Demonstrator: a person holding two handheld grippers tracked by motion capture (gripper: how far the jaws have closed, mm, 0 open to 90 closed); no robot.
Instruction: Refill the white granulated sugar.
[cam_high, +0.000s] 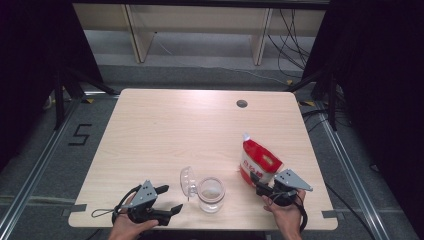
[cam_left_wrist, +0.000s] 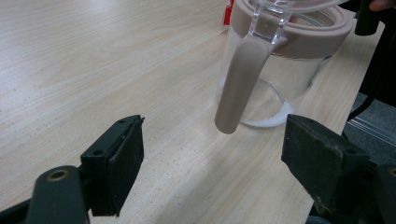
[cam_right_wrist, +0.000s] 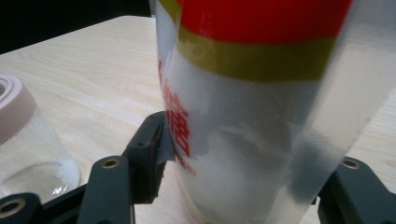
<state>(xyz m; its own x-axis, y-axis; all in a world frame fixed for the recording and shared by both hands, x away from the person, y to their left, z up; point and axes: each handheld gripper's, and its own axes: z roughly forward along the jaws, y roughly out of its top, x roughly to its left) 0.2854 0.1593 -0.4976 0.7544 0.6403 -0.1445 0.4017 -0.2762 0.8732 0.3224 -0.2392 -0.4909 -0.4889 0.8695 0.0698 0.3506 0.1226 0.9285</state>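
Observation:
A clear glass jar (cam_high: 210, 194) with a beige rim stands near the table's front edge, its hinged lid (cam_high: 187, 181) flipped open to the left. A little white powder lies in its bottom. My left gripper (cam_high: 170, 199) is open just left of the jar, which rises ahead of it (cam_left_wrist: 285, 70) with the beige clasp (cam_left_wrist: 238, 81) hanging down. A red and white pouch (cam_high: 259, 162) leans to the right of the jar. My right gripper (cam_high: 261, 188) is shut on the lower part of the pouch (cam_right_wrist: 261, 116). The jar (cam_right_wrist: 28, 140) sits to its left.
The light wooden table (cam_high: 175, 130) has a round cable hole (cam_high: 242, 103) at the back right. Black curtains and frame legs flank the table. A person's hands hold both grippers at the front edge.

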